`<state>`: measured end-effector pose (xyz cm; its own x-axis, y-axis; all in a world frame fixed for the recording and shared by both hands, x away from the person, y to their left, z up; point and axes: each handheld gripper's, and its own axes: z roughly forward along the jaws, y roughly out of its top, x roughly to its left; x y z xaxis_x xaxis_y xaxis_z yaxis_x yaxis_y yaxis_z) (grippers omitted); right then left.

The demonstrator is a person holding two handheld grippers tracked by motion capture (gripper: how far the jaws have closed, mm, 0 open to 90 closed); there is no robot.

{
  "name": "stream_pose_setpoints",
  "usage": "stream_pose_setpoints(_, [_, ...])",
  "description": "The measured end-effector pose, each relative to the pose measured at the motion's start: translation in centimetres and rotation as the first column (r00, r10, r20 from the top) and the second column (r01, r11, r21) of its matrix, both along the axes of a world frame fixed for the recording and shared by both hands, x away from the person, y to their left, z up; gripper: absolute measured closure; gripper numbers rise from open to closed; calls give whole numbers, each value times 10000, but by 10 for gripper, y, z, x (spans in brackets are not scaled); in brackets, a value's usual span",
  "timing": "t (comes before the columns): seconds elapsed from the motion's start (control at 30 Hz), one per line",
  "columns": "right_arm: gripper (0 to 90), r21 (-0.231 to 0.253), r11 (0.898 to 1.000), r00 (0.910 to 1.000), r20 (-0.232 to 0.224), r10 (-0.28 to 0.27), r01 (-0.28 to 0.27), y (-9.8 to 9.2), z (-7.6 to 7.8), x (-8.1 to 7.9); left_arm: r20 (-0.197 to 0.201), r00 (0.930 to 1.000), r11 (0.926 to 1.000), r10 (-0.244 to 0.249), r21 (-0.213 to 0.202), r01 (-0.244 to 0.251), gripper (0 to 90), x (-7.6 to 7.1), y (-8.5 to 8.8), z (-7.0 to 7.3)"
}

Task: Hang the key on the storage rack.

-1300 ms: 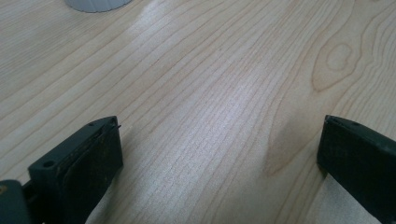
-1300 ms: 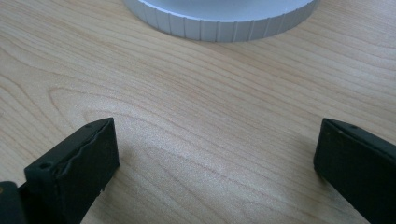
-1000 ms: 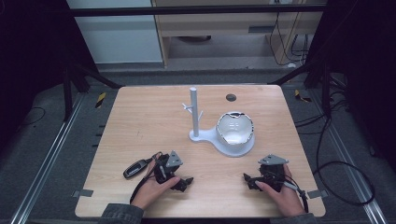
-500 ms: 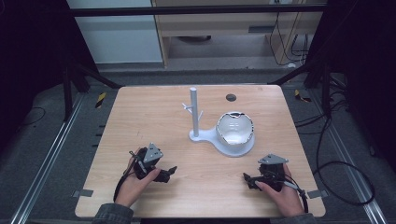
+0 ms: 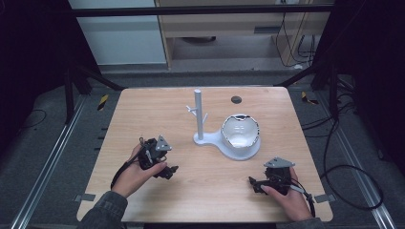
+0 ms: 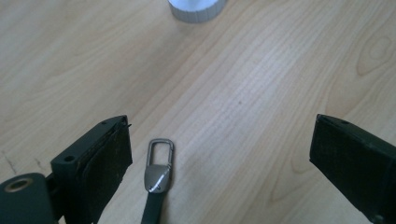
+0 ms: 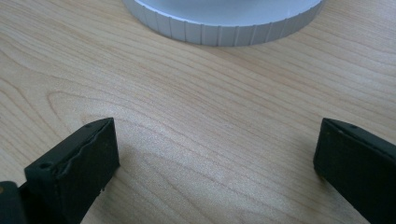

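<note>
The left gripper (image 5: 168,171), held in the left hand (image 5: 138,169) over the near left of the table (image 5: 143,109), has its jaws spread wide; they have just been closing a little, with nothing pressed between them. In the left gripper view a key strap (image 6: 156,186) with a metal clip lies below and between the jaws, close by the left jaw, not touching either pad. The right gripper (image 5: 253,183), in the right hand (image 5: 286,195) at the near right, also stands spread over bare wood. Beyond both, mid-table, sits a white stand (image 5: 205,138) with an upright pegged post and a bowl (image 5: 241,131) on its base, well apart from the strap.
</note>
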<state>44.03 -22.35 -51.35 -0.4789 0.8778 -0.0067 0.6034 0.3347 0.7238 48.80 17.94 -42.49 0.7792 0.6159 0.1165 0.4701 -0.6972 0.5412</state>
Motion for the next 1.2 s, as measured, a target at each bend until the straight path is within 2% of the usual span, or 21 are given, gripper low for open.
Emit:
stream_pose_setpoints(0.13, [4, 30, 10000, 10000, -15, -43, 43, 0, 0, 0, -956, 9954, 9975, -4, 709, 72, 55, 5, 0, 4])
stream_pose_setpoints(0.2, [4, -49, 10000, 10000, 42, -42, 42, 0, 0, 0, -1401, 9901, 9906, 25, 1357, 167, 54, 10, 3, 4])
stream_pose_setpoints(0.23, [4, -10, 10000, 10000, 14, -42, 42, 0, 0, 0, -1722, 9850, 9858, 83, 1667, 209, 54, 12, 4, 4])
stream_pose_setpoints(0.3, [4, 30, 10000, 10000, -26, -27, 28, 0, 0, -1, -2462, 9691, 9771, 141, 2093, 389, 52, 15, 8, 0])
stream_pose_setpoints(0.33, [4, 1, 10000, 10000, -1, 15, -15, -1, 0, -1, -2647, 9642, 9736, 142, 2233, 470, 55, 17, 10, -1])
stream_pose_setpoints(0.43, [4, -56, 10000, 10000, 9, -7, 7, -5, 0, -1, -2619, 9639, 9695, 480, 2443, 180, 62, 22, 16, -2])
stream_pose_setpoints(0.6, [4, 21, 10000, 10000, -22, 71, -71, -7, 0, -2, -2560, 9655, 9661, 480, 2574, 203, 78, 30, 22, -2])
stream_pose_setpoints(0.73, [4, 10, 10000, 10000, -12, 58, -58, -7, 0, -2, -2598, 9648, 9631, 398, 2673, 323, 201, 32, 23, -4])
stream_pose_setpoints(0.77, [4, 14, 10000, 10000, -18, 46, -46, -7, 0, -2, -2700, 9621, 9607, 385, 2749, 387, 238, 33, 22, -5])
stream_pose_setpoints(0.83, [4, 8, 10000, 10000, -11, 40, -40, -7, 0, -2, -2730, 9609, 9558, 457, 2916, 374, 298, 34, 22, -6])
stream_pose_setpoints(0.97, [4, 11, 10000, 10000, -10, 22, -22, -7, 0, -2, -2791, 9585, 9513, 585, 3067, 313, 432, 41, 21, -12])
stream_pose_setpoints(1.13, [4, 33, 10000, 10000, -30, 1, -1, -6, 0, -2, -2957, 9539, 9316, 509, 3582, 614, 538, 48, 20, -22])
stream_pose_setpoints(1.2, [4, 17, 10000, 10000, -15, 16, -16, -6, 0, -2, -3012, 9522, 9337, 514, 3527, 612, 559, 49, 19, -24])
